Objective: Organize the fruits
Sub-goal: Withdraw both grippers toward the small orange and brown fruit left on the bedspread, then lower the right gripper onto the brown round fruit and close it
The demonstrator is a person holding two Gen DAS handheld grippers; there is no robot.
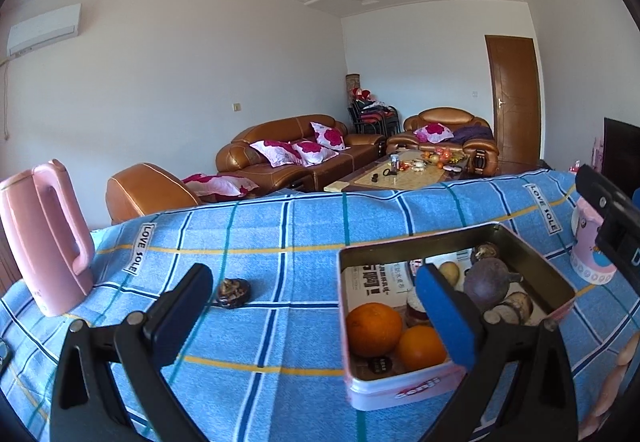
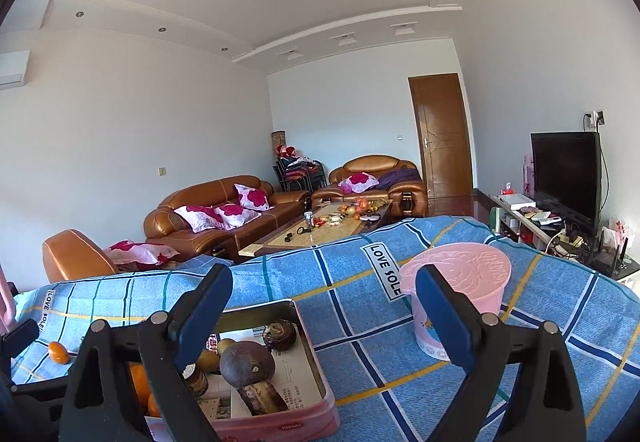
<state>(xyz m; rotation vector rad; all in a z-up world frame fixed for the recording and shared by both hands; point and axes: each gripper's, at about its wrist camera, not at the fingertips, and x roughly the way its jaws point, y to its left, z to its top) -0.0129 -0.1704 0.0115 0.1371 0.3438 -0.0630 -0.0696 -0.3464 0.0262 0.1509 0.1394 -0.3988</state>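
A pink metal tin (image 1: 420, 239) stands open on the blue checked cloth. In it lie two oranges (image 1: 374, 328), a dark purple round fruit (image 1: 490, 282), a yellowish fruit (image 1: 450, 272) and a few brown pieces. A dark wrinkled fruit (image 1: 233, 292) lies on the cloth left of the tin, between the spread fingers of my left gripper (image 1: 316, 302), which is open and holds nothing. In the right wrist view, my right gripper (image 2: 324, 306) is open and empty above the tin's (image 2: 316, 362) right side. A small orange (image 2: 59, 352) sits on the cloth left of the tin.
A pink kettle (image 1: 44, 242) stands at the table's left. A pink plastic cup (image 2: 460, 282) stands right of the tin. Beyond the table's far edge are brown sofas (image 2: 224, 214), a coffee table and a TV (image 2: 566, 174) on a low stand.
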